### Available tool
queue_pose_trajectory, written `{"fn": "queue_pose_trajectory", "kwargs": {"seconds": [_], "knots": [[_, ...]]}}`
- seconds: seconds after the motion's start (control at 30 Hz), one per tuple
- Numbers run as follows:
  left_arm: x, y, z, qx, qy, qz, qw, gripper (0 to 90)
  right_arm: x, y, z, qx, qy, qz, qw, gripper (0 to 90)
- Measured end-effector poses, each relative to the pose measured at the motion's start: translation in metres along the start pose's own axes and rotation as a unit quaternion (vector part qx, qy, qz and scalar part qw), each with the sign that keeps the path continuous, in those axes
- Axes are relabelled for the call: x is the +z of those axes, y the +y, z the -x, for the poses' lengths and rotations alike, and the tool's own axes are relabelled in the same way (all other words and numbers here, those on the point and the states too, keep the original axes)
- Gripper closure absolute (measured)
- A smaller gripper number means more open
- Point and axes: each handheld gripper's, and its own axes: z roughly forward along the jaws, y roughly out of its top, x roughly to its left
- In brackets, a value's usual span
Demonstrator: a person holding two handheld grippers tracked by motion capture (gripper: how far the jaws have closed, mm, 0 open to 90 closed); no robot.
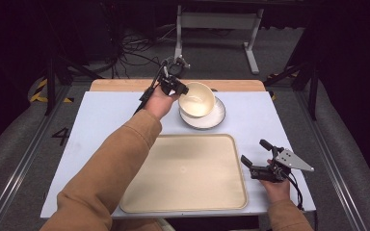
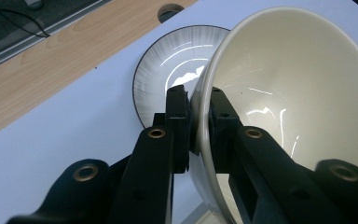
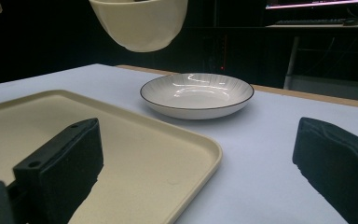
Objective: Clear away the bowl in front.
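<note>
bowl (image 3: 139,24) top cropped, plate (image 2: 177,70) half hidden

Table (image 1: 101,125): white top, with a wooden strip (image 1: 125,85) along its far edge.
Cables (image 1: 130,53): tangled on the floor beyond that edge.
Metal frame (image 1: 217,21): white, behind the cables.

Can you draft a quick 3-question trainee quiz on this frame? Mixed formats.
1. True or false: the cream bowl rests on the white plate.
2. Multiple choice: how do the left tongs hold the bowl? A) one jaw inside the rim, one outside; B) both jaws under its base; C) not touching it.
3. Fill in: the right tongs are ____, beside the beige tray.

Key
1. False: the bowl is lifted, tilted, above the plate.
2. A
3. Open, holding nothing.
</note>
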Motion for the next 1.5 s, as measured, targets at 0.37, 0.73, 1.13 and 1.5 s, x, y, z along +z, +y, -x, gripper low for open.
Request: {"fn": "queue_pose_trajectory", "kwargs": {"seconds": [0.37, 0.73, 1.13, 1.5], "knots": [[-0.018, -0.008, 0.004, 0.037, -0.024, -0.019, 0.9988, 82.5, 0.0, 0.0, 0.0, 0.001, 0.0, 0.0, 1.0, 2.3], [-0.033, -0.018, 0.005, 0.065, -0.048, -0.026, 0.9964, 82.6, 0.0, 0.0, 0.0, 0.002, -0.001, 0.001, 1.0, 2.3], [-0.047, -0.034, 0.01, 0.1, -0.081, -0.037, 0.991, 82.6, 0.0, 0.0, 0.0, 0.001, -0.003, 0.0, 1.0, 2.3], [-0.054, -0.042, 0.016, 0.14, -0.107, -0.056, 0.9829, 82.7, 0.0, 0.0, 0.0, 0.0, -0.003, 0.001, 1.0, 2.3]]}}
